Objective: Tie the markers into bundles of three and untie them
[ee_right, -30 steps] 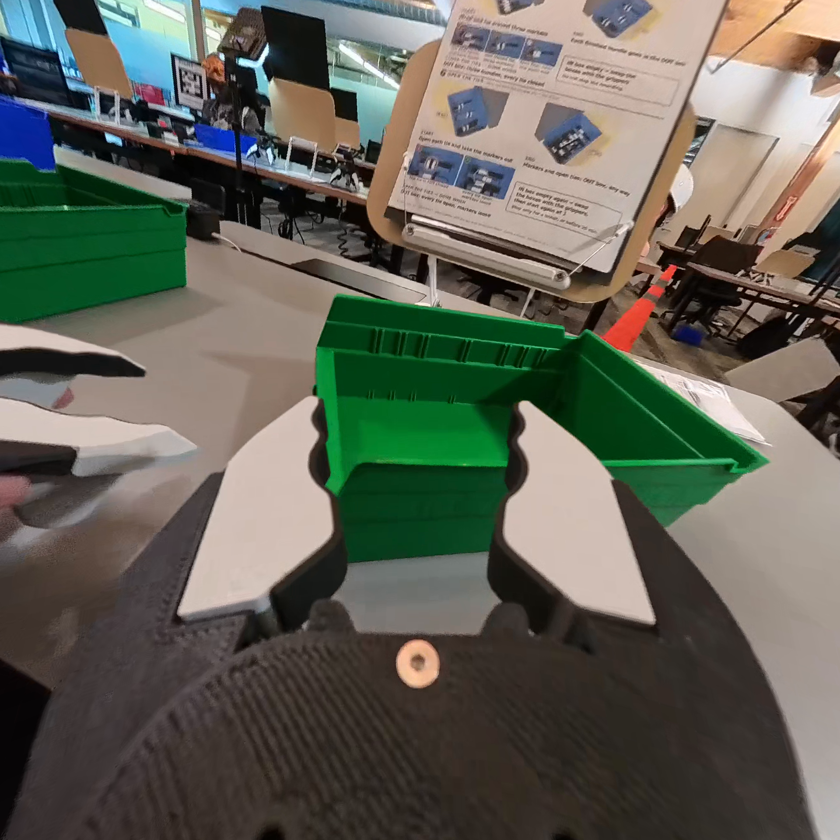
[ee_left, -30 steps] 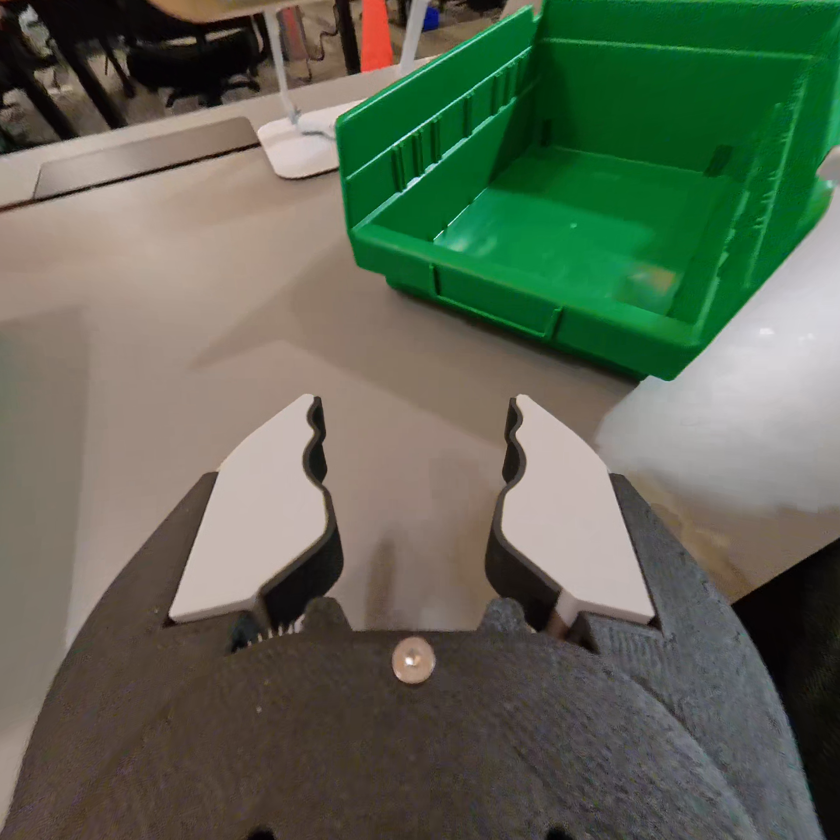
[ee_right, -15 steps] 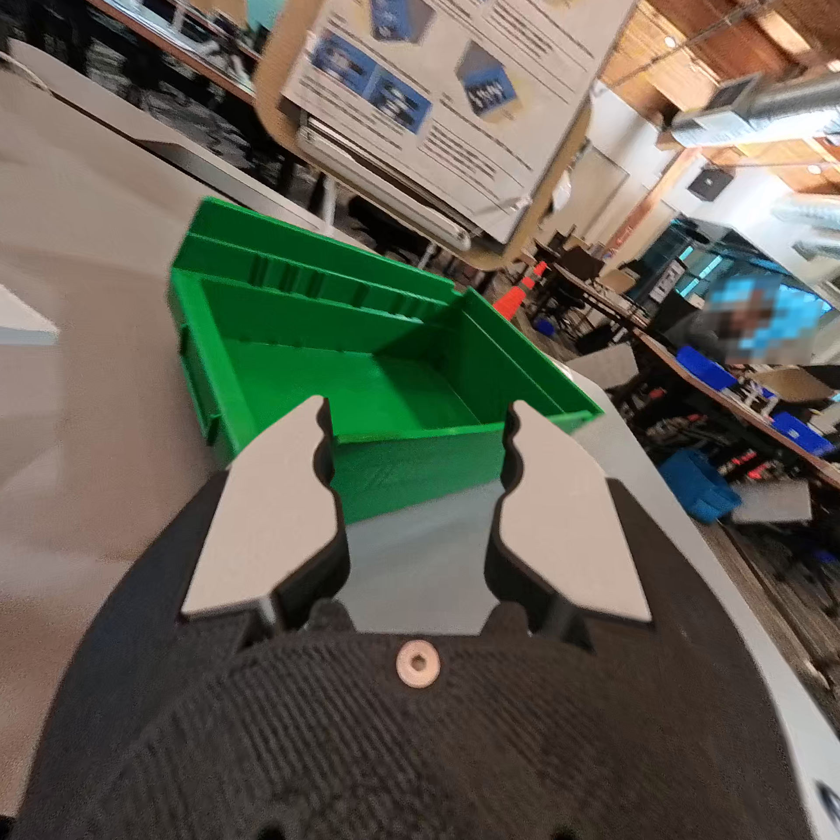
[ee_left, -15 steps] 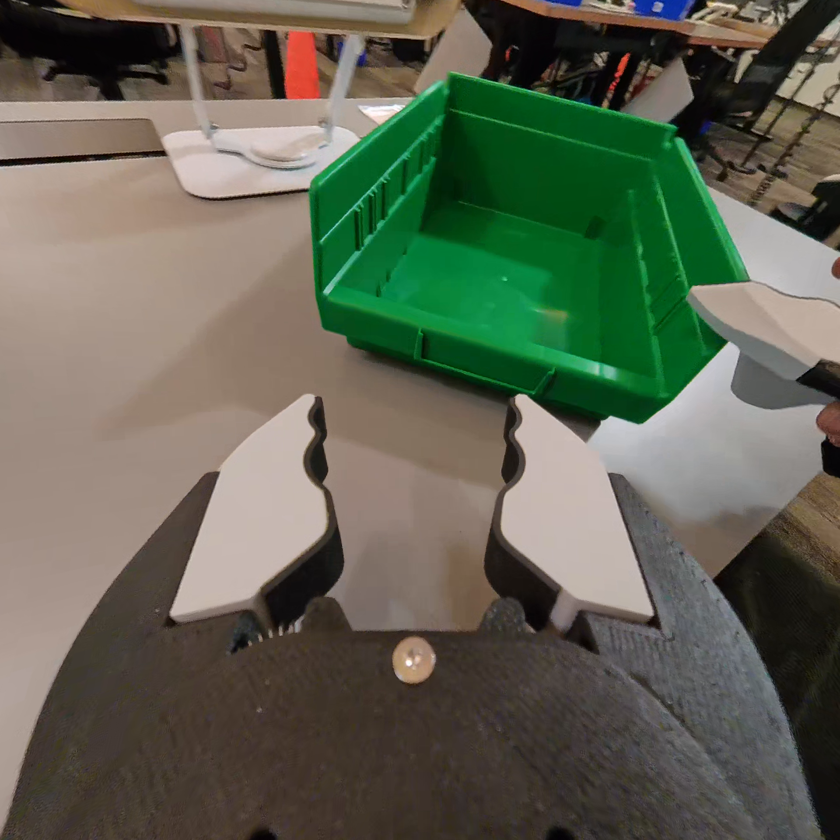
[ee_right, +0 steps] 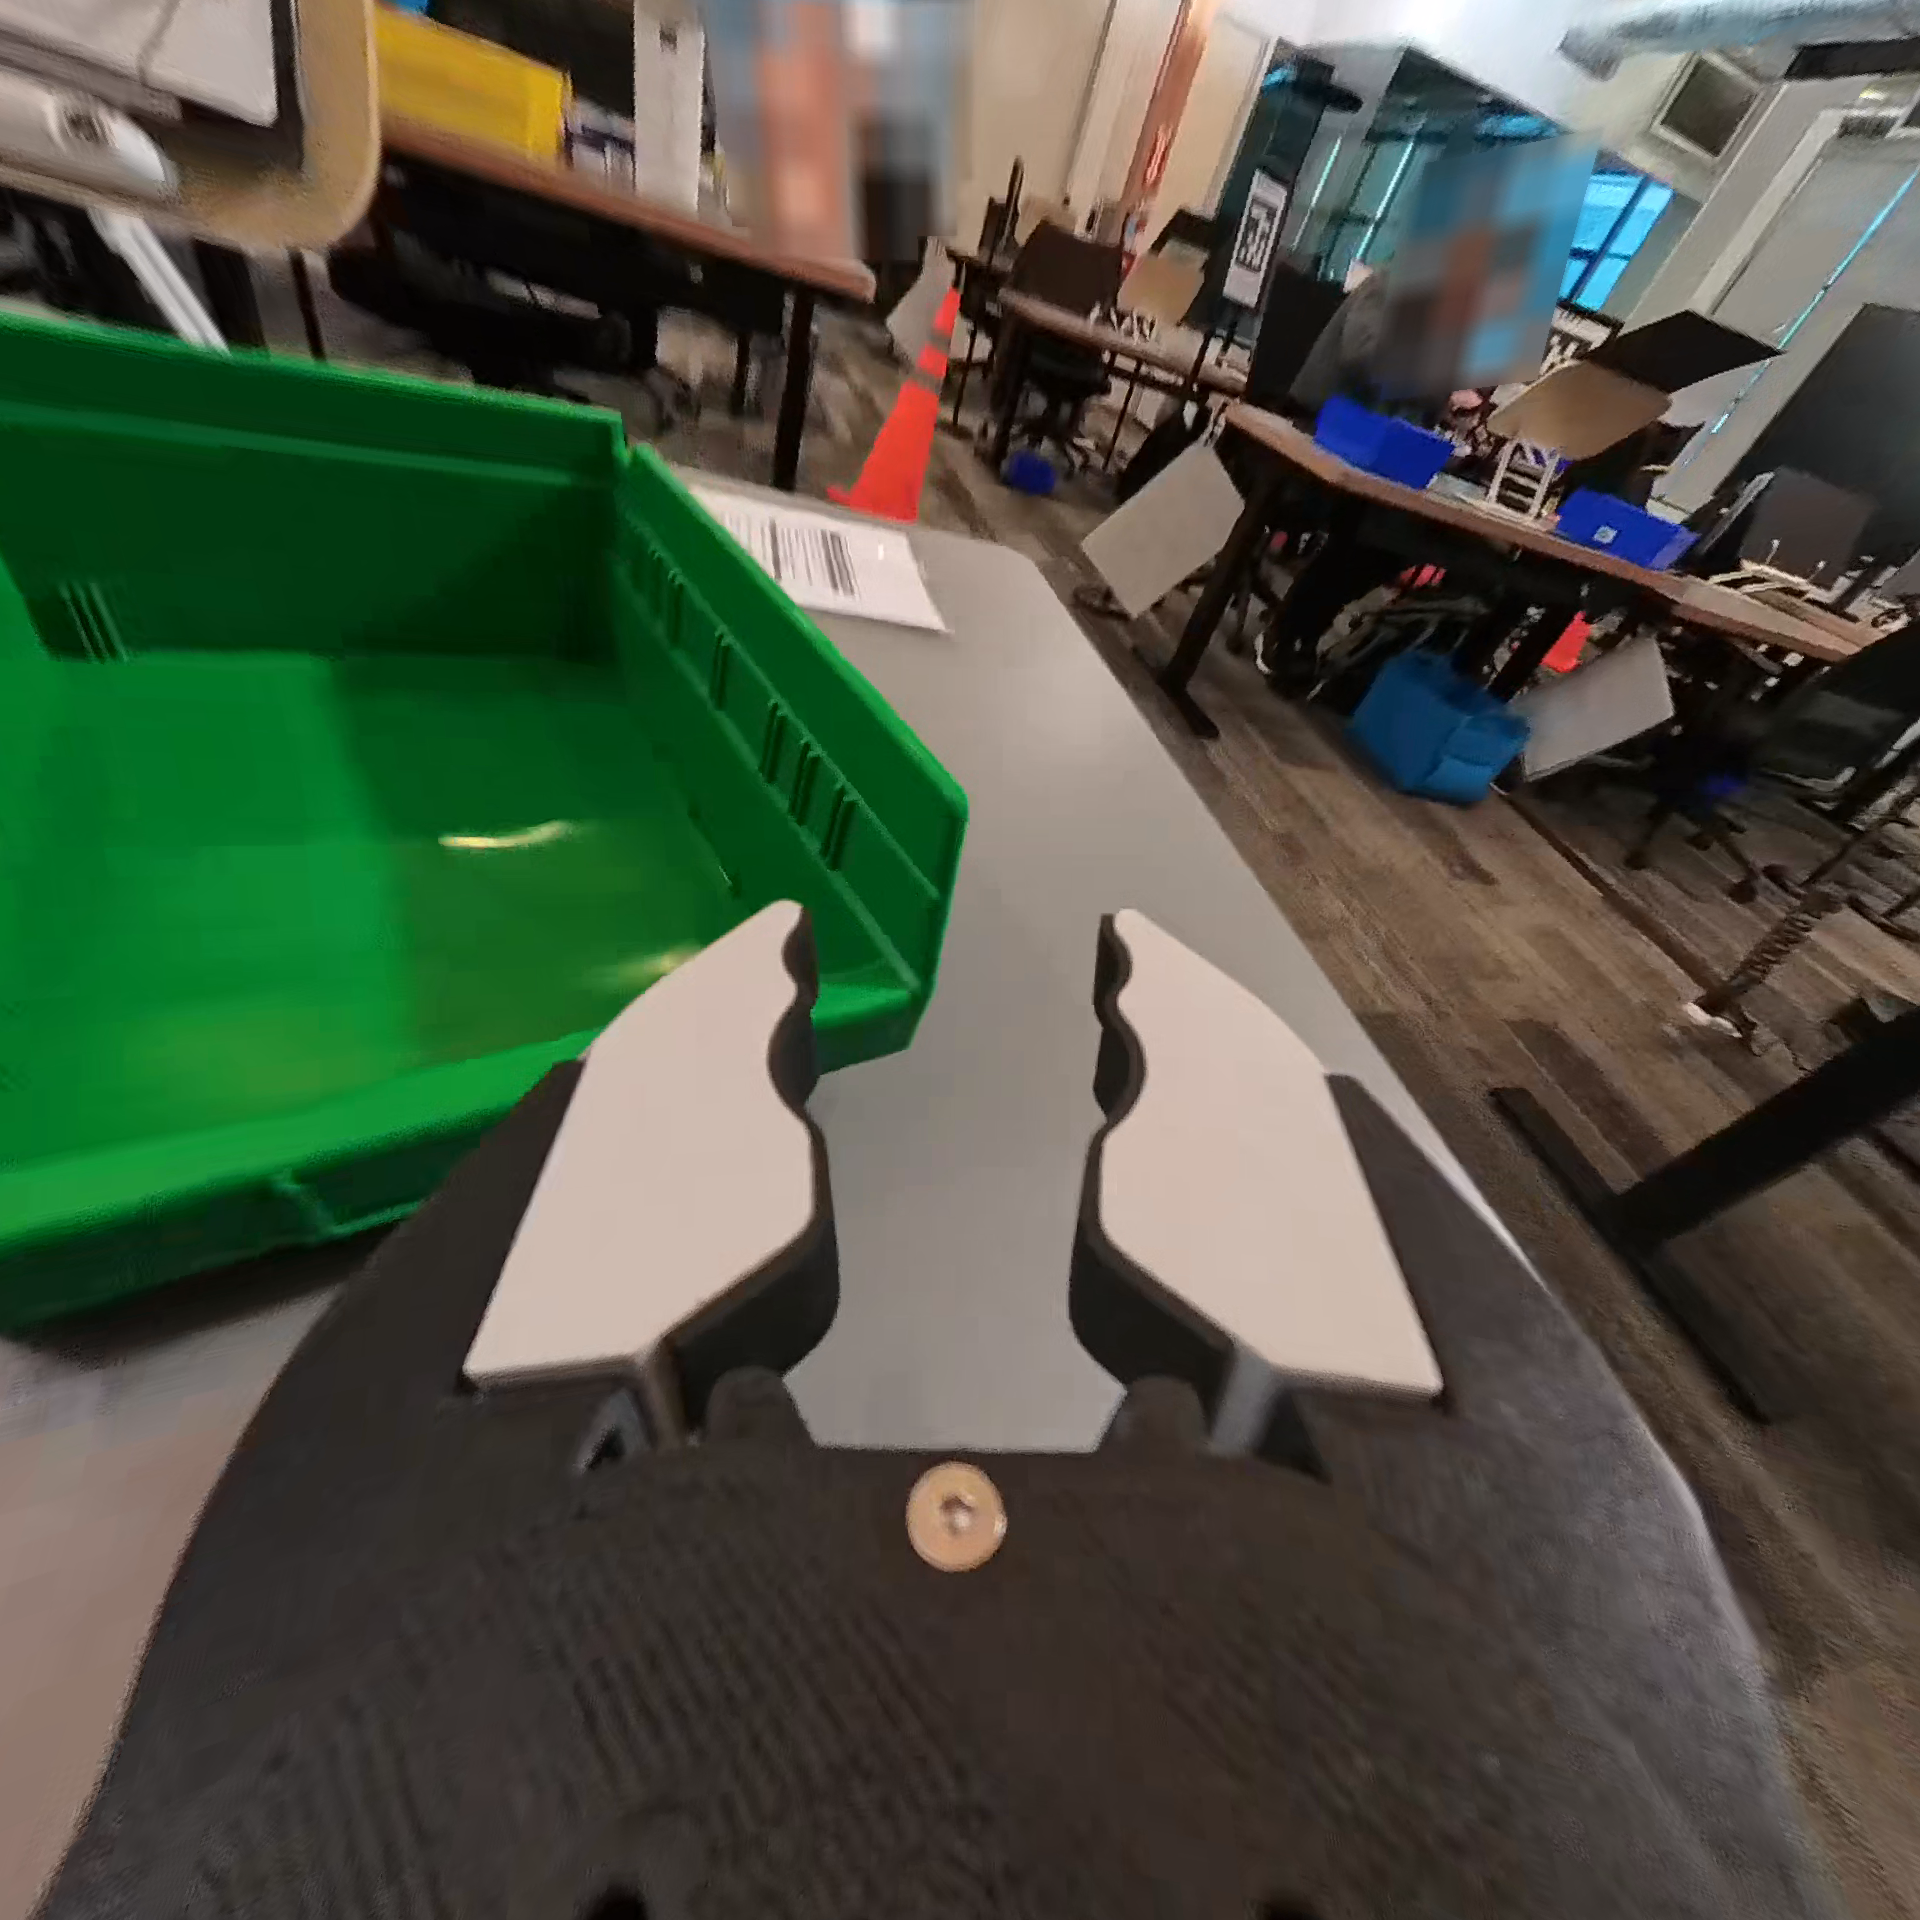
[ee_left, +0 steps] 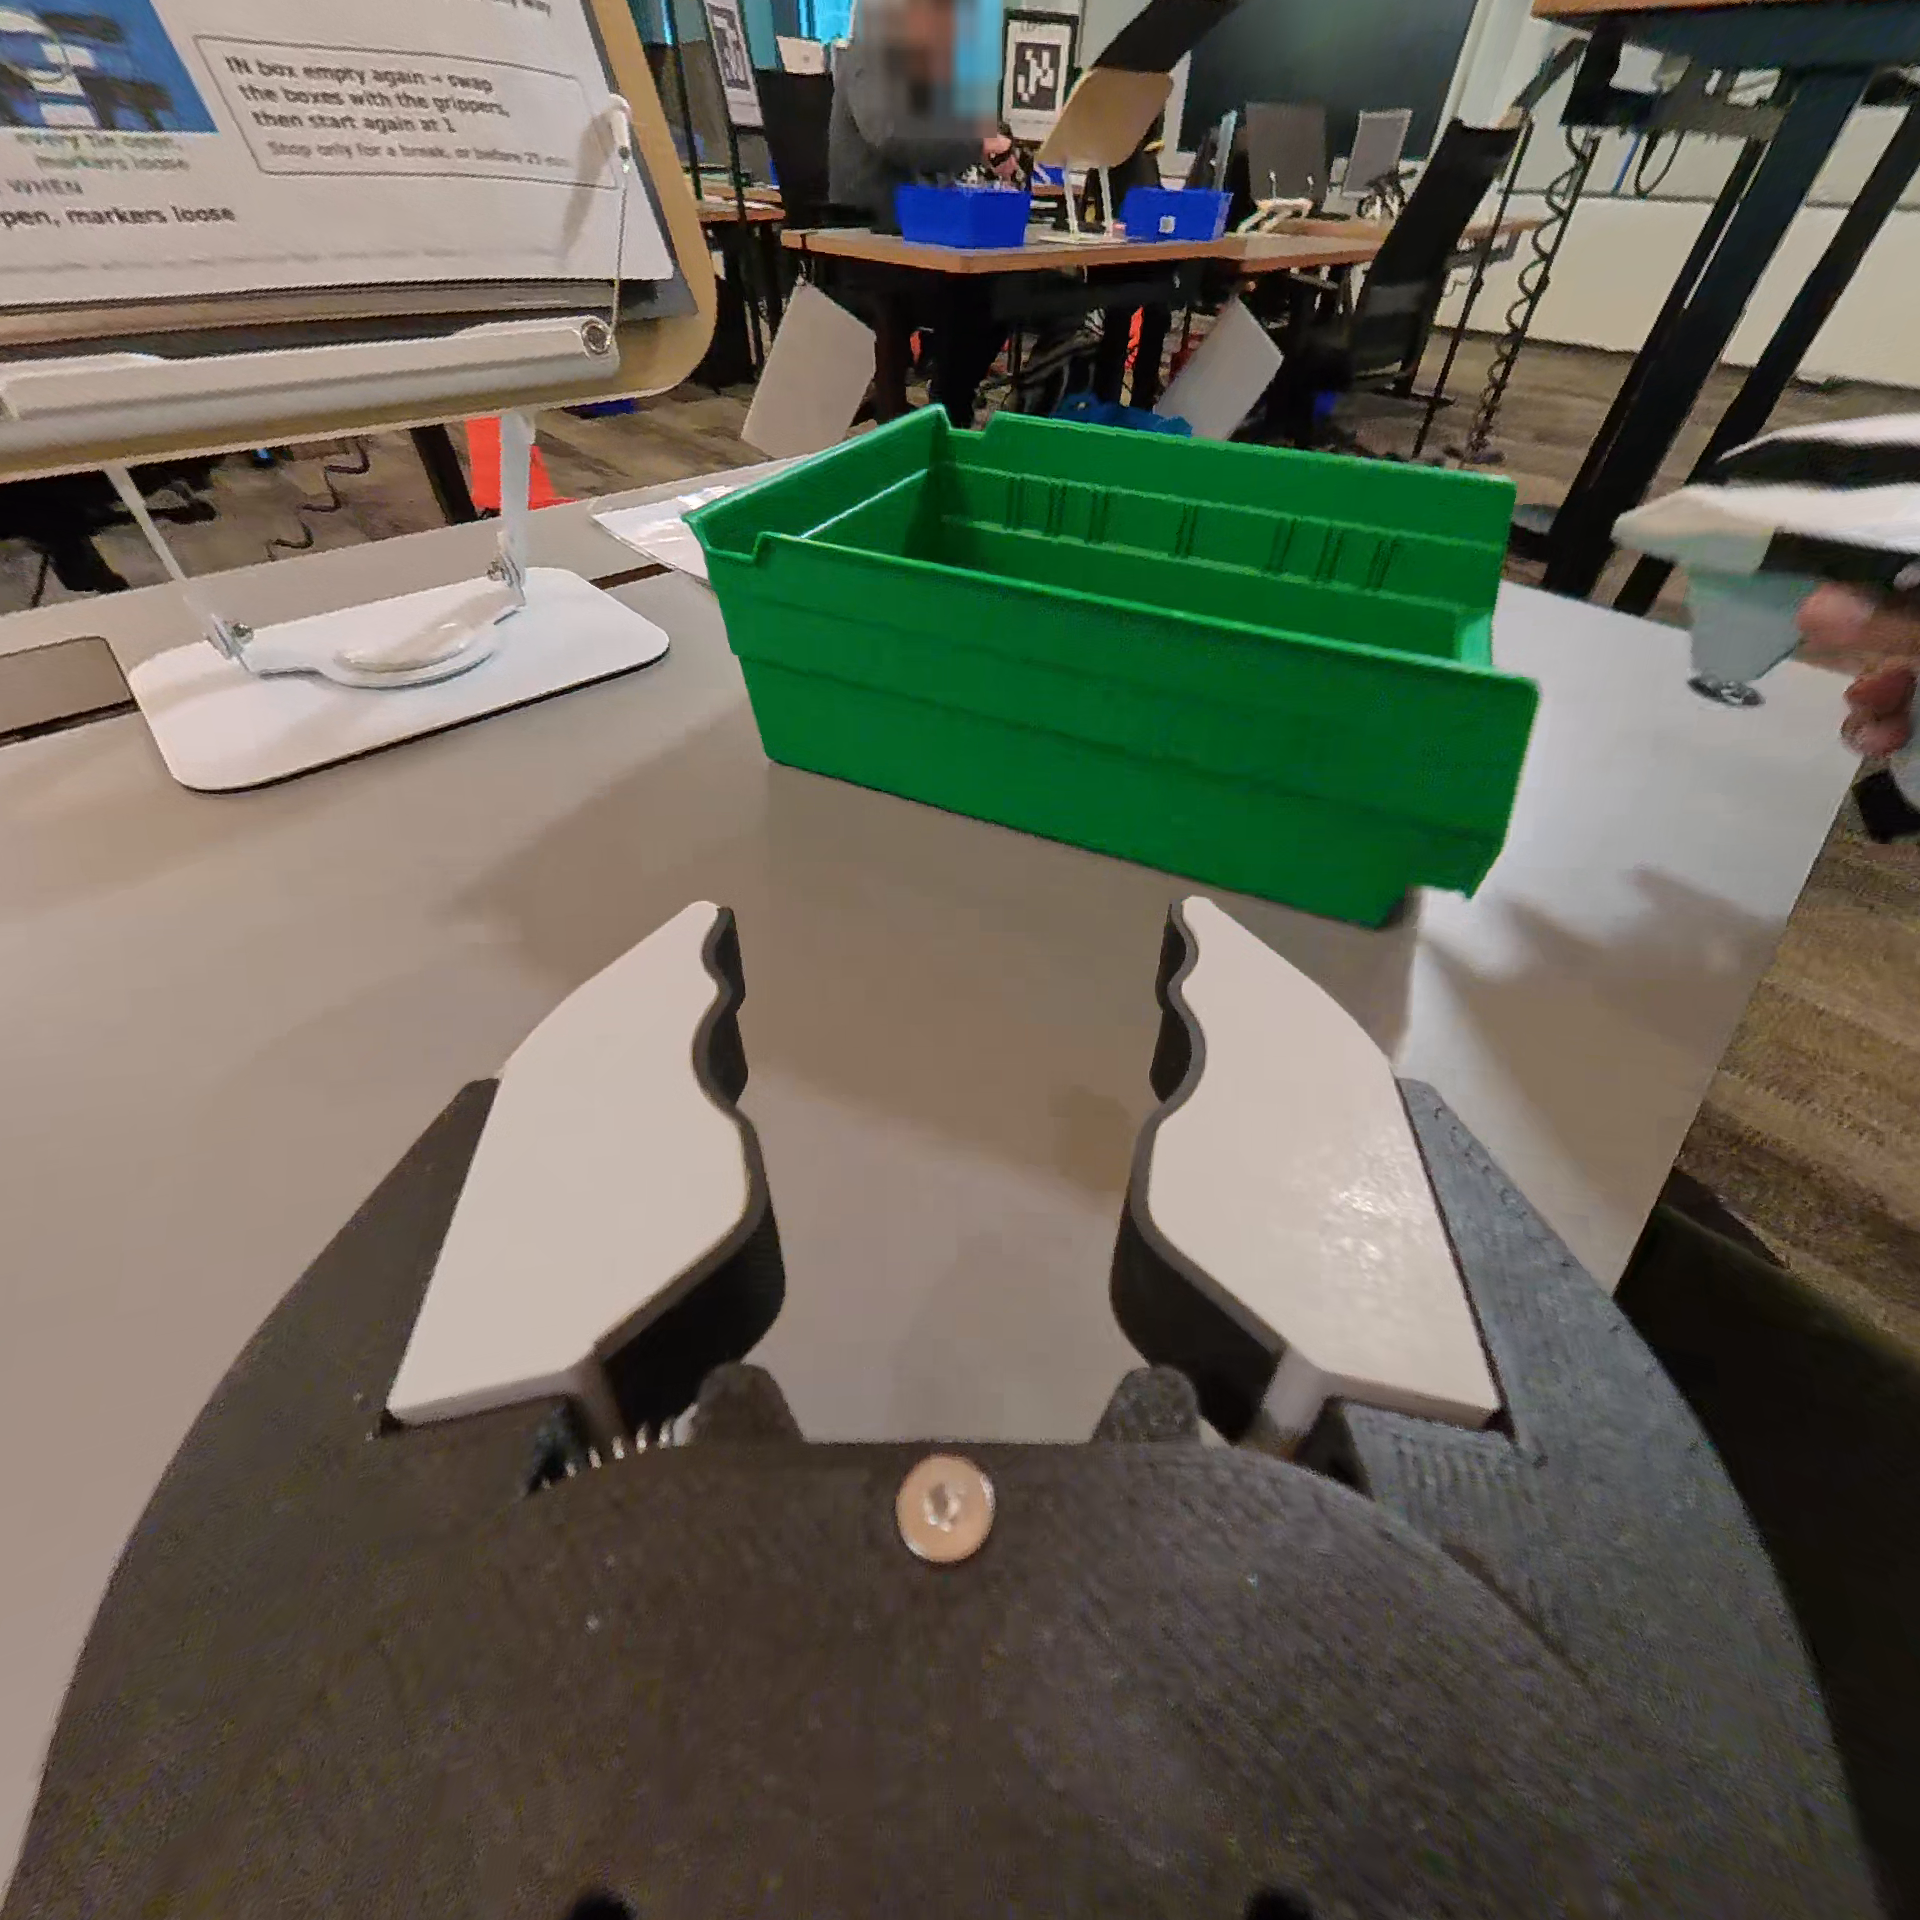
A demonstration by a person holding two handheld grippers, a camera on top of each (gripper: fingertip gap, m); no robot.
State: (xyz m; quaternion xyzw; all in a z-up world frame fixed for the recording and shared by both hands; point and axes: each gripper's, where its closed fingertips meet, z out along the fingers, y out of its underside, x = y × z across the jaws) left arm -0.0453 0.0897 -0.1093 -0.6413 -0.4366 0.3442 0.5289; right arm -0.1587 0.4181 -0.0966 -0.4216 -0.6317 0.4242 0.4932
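- Green open-topped plastic storage bin, with ribbed slots along its inner walls, is being shown resting on the grey table top; nothing is being seen inside it in the right wrist view.
- Left gripper, black-bodied with pale grey finger plates, is being held above the bare table, near the bin's long side wall but apart from it; its jaws are being kept wide apart and nothing is being gripped.
- Right gripper is being held just beside the bin's near right corner, over bare table; its left fingertip is being seen in front of the bin's rim, and contact cannot be told. Its jaws are being kept apart, somewhat less widely, with nothing between them.
- Right gripper is also being shown at the right edge of the left wrist view, blurred, with a person's fingers around its handle.
- White-based document stand carrying a printed sheet is being displayed on the table, left of the bin.
- White paper sheet with a barcode is being seen lying flat behind the bin.
- Orange traffic cone is being seen on the floor beyond the table.
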